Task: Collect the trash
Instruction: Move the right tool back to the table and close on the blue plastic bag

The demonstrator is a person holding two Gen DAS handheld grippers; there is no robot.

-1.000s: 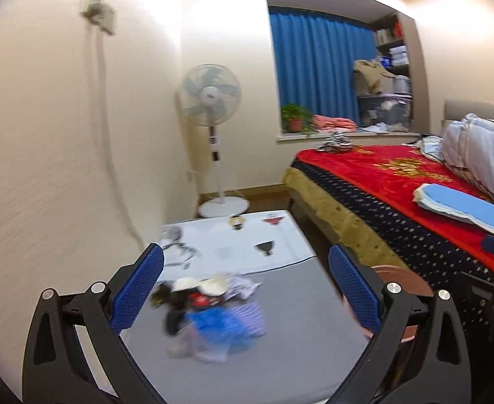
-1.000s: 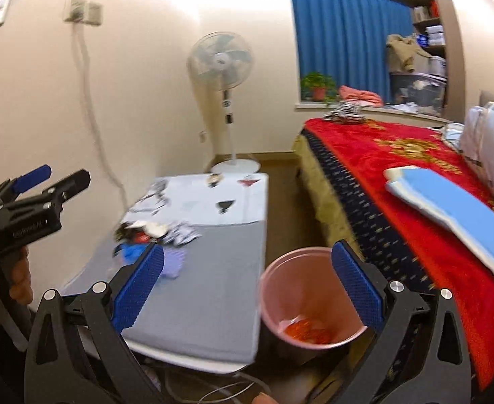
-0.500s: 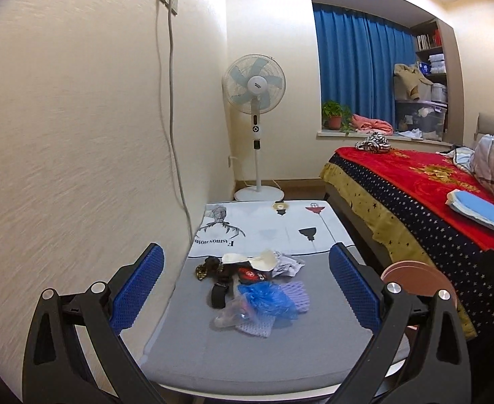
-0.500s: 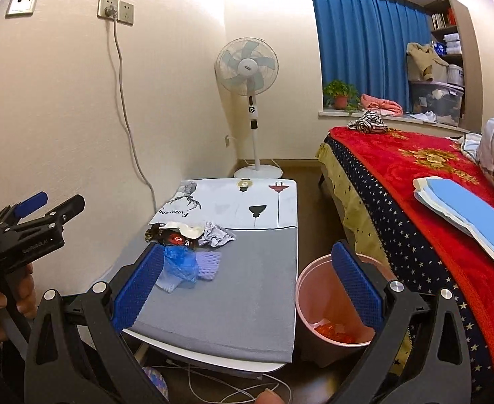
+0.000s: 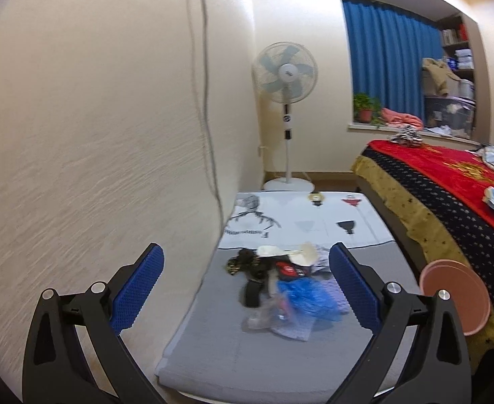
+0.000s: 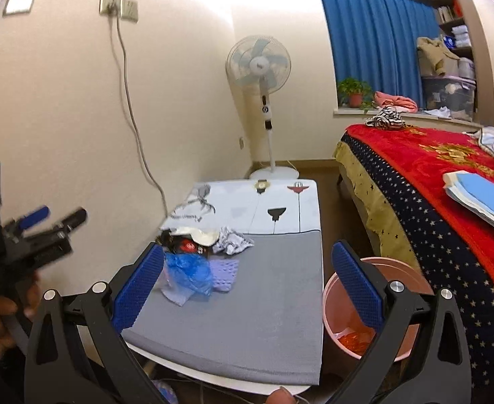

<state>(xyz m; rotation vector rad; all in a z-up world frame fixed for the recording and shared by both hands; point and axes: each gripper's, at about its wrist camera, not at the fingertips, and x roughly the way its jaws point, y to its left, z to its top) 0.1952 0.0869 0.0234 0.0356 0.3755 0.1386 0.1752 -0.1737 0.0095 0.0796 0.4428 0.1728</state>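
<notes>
A heap of crumpled trash (image 6: 199,256) – blue plastic bag, lilac cloth, dark wrappers – lies on the low grey-topped table (image 6: 264,303), toward its wall side. The round pink plastic bin (image 6: 412,336) stands just beside the table's other edge. Left gripper (image 5: 245,289) and right gripper (image 6: 247,284) both gape, empty.

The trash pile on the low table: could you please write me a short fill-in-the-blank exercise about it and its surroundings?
1. The trash pile lies on the ____ part of the table.
2. The bin beside the table is ____ in colour.
3. The left gripper and the right gripper are both ____.
4. The standing fan is at the far end of the table, near the ____ curtain.

Missing words: grey; pink; open; blue
</notes>
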